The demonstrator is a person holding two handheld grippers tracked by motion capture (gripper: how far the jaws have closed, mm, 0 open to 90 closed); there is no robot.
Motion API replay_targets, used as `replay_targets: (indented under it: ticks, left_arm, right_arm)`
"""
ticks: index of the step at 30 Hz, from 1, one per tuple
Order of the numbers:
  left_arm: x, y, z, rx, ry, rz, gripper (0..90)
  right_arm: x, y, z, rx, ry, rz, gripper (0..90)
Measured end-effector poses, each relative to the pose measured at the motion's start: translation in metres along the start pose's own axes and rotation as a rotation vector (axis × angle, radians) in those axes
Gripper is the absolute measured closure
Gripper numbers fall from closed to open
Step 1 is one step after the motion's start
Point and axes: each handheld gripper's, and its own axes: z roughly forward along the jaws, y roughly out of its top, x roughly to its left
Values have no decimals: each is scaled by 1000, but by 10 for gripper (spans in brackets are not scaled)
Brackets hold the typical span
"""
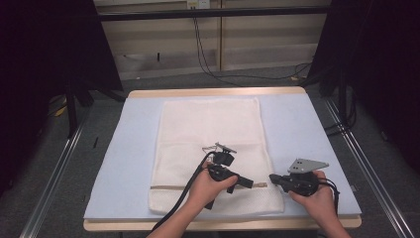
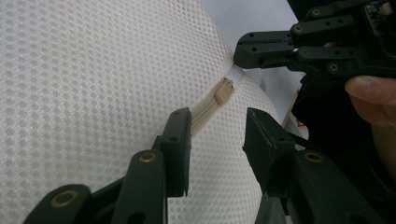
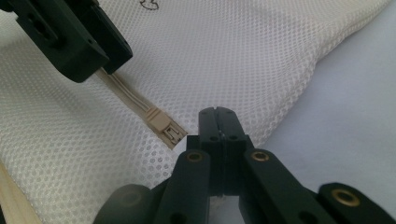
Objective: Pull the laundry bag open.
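A white mesh bag (image 1: 210, 134) lies flat on the pale blue mat (image 1: 133, 148). Its beige zipper (image 1: 198, 187) runs across near the bag's front edge, with the slider (image 2: 224, 91) close to the right end. My left gripper (image 2: 217, 135) hovers just over the zipper line with its jaws apart, one on each side of the tape, short of the slider (image 3: 163, 126). My right gripper (image 3: 218, 123) is shut at the bag's right edge, where it pinches a small white tab (image 2: 236, 72) just past the slider. In the high view the left gripper (image 1: 246, 182) and right gripper (image 1: 274, 178) face each other.
The mat covers a wooden table (image 1: 218, 91) with metal rails on both sides. Bare mat (image 1: 307, 134) lies to the right of the bag. Cables (image 1: 208, 59) trail on the floor behind the table. A black cable (image 1: 183, 198) runs back from the left gripper along the forearm.
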Motion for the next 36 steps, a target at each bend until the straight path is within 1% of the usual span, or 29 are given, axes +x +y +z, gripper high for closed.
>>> replay_targets:
  ticks: [1,3,4,5,6,7,10,11,12,13,14,15,16,17,18,19,20,21,22,24,25,26,27,28,29,31,33,35,36]
  left_arm:
    - [-1,0,1,-4,-6,-5,622]
    - [-1,1,1,-7,7,-5,633]
    - [-1,1,3,-10,-5,-24,649]
    - [-1,1,3,0,0,-28,653]
    - [-2,1,4,-12,7,-22,653]
    - [-2,1,6,-25,2,-32,655]
    - [-3,1,8,-14,9,-21,657]
    - [-5,1,11,-31,11,-38,657]
    - [-6,1,12,-26,15,-34,657]
    - [-5,2,12,-11,6,-30,665]
    - [-7,2,15,-27,-1,-63,667]
    - [-5,3,15,-8,12,-39,667]
    - [-6,3,17,-10,9,-59,676]
    - [-6,3,19,-4,15,-52,676]
    - [-6,3,20,3,16,-53,674]
    - [-7,3,22,-3,22,-65,673]
    - [-7,3,22,8,31,-59,667]
    - [-6,3,23,16,33,-49,665]
    - [-6,4,24,9,22,-65,665]
    - [-5,5,26,13,27,-64,666]
    - [-5,5,27,26,35,-56,674]
    - [-5,6,30,35,40,-69,683]
    - [-5,6,32,28,38,-81,684]
    - [-5,7,33,34,49,-76,684]
    - [-6,8,35,24,40,-88,689]
    - [-5,9,37,40,51,-89,696]
    - [-7,9,41,47,44,-100,697]
    - [-7,10,42,45,55,-100,703]
    - [-8,10,44,41,48,-96,709]
  right_arm:
    - [0,1,0,7,-8,-10,900]
    - [2,0,1,17,-22,-27,900]
    - [2,-1,1,28,-26,-34,900]
    - [3,-3,1,39,-25,-45,900]
    - [4,-5,1,39,-28,-49,900]
    - [4,-8,1,37,-26,-40,900]
    - [3,-10,3,43,-21,-35,900]
    - [4,-10,4,51,-21,-39,900]
    - [4,-10,6,52,-20,-39,900]
    - [5,-10,7,47,-16,-43,900]
    - [5,-11,7,48,-17,-42,900]
    - [5,-11,7,48,-19,-42,900]
    - [5,-11,7,46,-17,-39,900]
    - [5,-11,7,43,-13,-34,900]
    - [5,-12,7,40,-10,-34,900]
    - [5,-12,7,38,-8,-33,900]
    - [5,-12,7,38,-8,-32,900]
    - [5,-12,7,37,-8,-30,900]
    - [5,-12,7,37,-9,-31,900]
    - [5,-12,7,39,-9,-31,900]
    - [5,-12,7,40,-9,-28,900]
    - [5,-12,7,40,-10,-28,900]
    - [5,-12,7,39,-10,-28,900]
    - [5,-12,7,39,-11,-27,900]
    - [5,-12,7,38,-13,-28,900]
    - [5,-13,7,37,-15,-28,900]
    - [5,-13,7,36,-16,-27,900]
    - [6,-13,7,35,-20,-26,900]
    - [6,-13,7,34,-20,-28,900]
